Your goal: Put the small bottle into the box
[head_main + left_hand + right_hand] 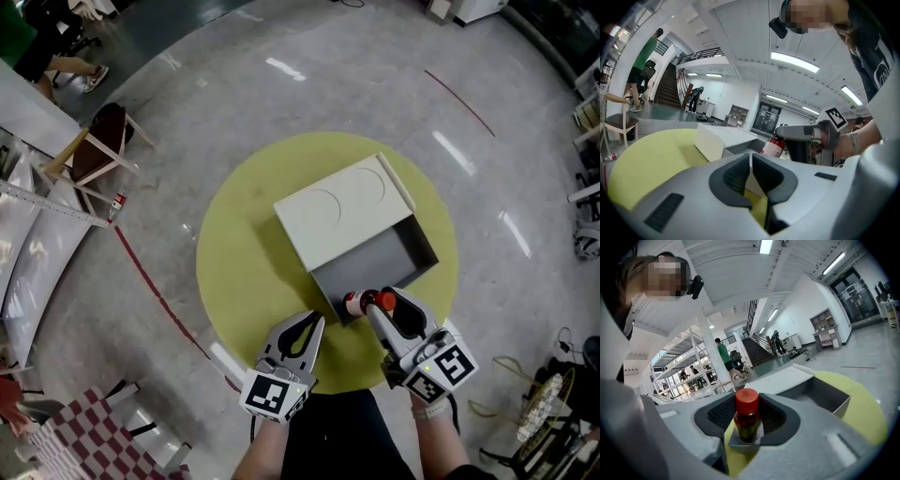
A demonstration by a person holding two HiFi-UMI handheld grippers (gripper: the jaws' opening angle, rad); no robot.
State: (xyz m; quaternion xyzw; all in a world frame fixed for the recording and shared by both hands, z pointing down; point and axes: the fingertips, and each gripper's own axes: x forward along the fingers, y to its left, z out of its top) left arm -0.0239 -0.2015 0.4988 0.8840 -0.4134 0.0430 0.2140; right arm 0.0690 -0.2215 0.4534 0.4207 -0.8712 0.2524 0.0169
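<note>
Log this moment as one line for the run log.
right gripper: shut on bottle | left gripper: shut, empty | bottle: at box's near corner, not yet in | box: open, lid slid back

- The grey rectangular box (pixel 425 246) was open on its near-right half, so there was free room to drop in from above.
- The flat cream lid (pixel 342 208) covered the far-left half, so no way in there.
- The box's near corner wall stood right by the small red-capped bottle (pixel 357 302) clamped in the right gripper (pixel 380 300).
- The round yellow-green table (pixel 239 258) had loads of bare top to the left, and the left gripper (pixel 309 324), jaws together, sat clear of the box.
</note>
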